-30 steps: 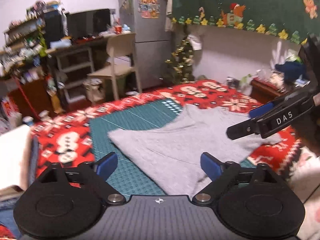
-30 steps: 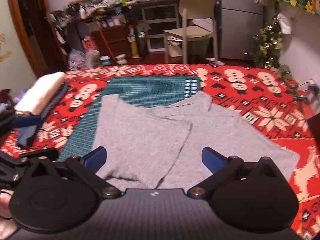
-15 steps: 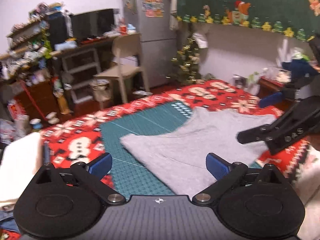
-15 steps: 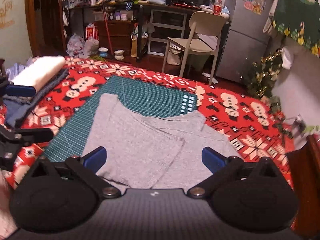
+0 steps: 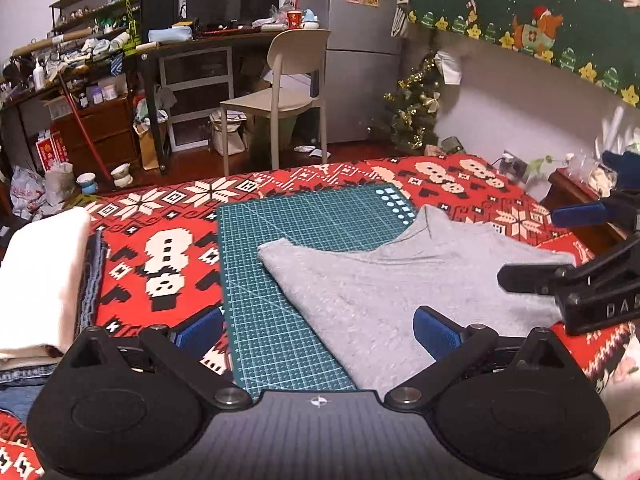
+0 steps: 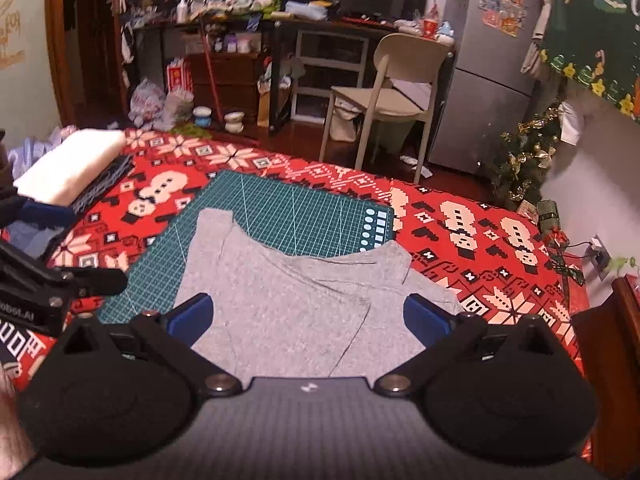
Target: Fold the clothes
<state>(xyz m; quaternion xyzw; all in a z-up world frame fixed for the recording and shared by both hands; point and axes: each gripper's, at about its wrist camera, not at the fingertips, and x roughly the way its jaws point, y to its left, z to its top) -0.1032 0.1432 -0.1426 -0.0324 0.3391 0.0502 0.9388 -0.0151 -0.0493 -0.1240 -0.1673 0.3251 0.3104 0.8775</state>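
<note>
At the far left of the worktop sits a stack of folded clothes (image 5: 40,280): a cream-white piece on top, with dark denim edges showing beneath it. The worktop is covered by a red Christmas-patterned cloth (image 5: 160,240) with white snowmen and snowflakes. To the right of the stack, a green cutting mat (image 5: 280,248) with a white grid lies on the cloth. A grey shirt (image 5: 380,280) lies flat, its left part on the mat and its right part spilling over onto the red cloth; one side is folded inward over the body, leaving a diagonal edge.

The left tongs (image 5: 318,328) hover low over the near edge of the mat and the shirt, their blue-padded tips wide apart and holding nothing. The right tongs (image 6: 306,316) hover above the near part of the shirt, also spread wide and empty.

Behind the worktop stand a beige chair (image 5: 280,92), a cluttered desk, a grey fridge (image 5: 352,40) and a small decorated Christmas tree (image 5: 412,116).
</note>
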